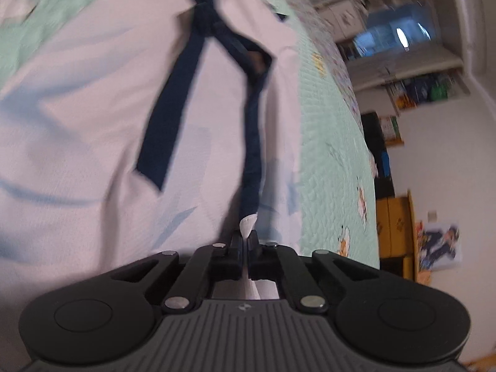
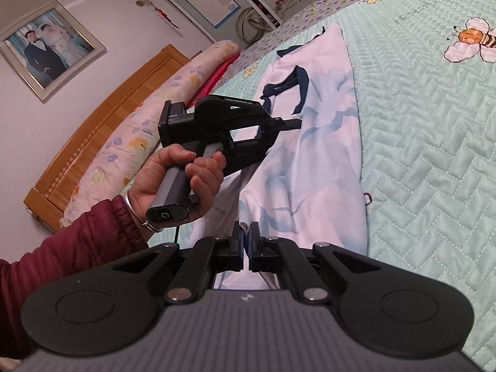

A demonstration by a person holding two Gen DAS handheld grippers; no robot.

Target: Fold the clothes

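Observation:
A white garment [image 1: 77, 124] with a pale blue flower print and a navy ribbon tie [image 1: 167, 117] lies spread on a green quilted bedspread [image 1: 328, 155]. My left gripper [image 1: 248, 237] is shut on a white and navy edge of it, and the cloth runs taut away from the fingers. In the right wrist view the garment [image 2: 325, 155] stretches away across the bed, with its navy ribbon [image 2: 302, 90] near the far end. My right gripper [image 2: 248, 235] is shut on the garment's near edge. A hand [image 2: 186, 179] holds the left gripper [image 2: 296, 123] above the cloth's left side.
The bedspread [image 2: 434, 155] extends wide to the right, printed with bees. A flowered bolster [image 2: 155, 108] and a wooden headboard [image 2: 102, 130] sit at the left, under a framed photo [image 2: 52, 52]. Shelves [image 1: 403, 62] and yellow boxes [image 1: 393, 226] stand beyond the bed's edge.

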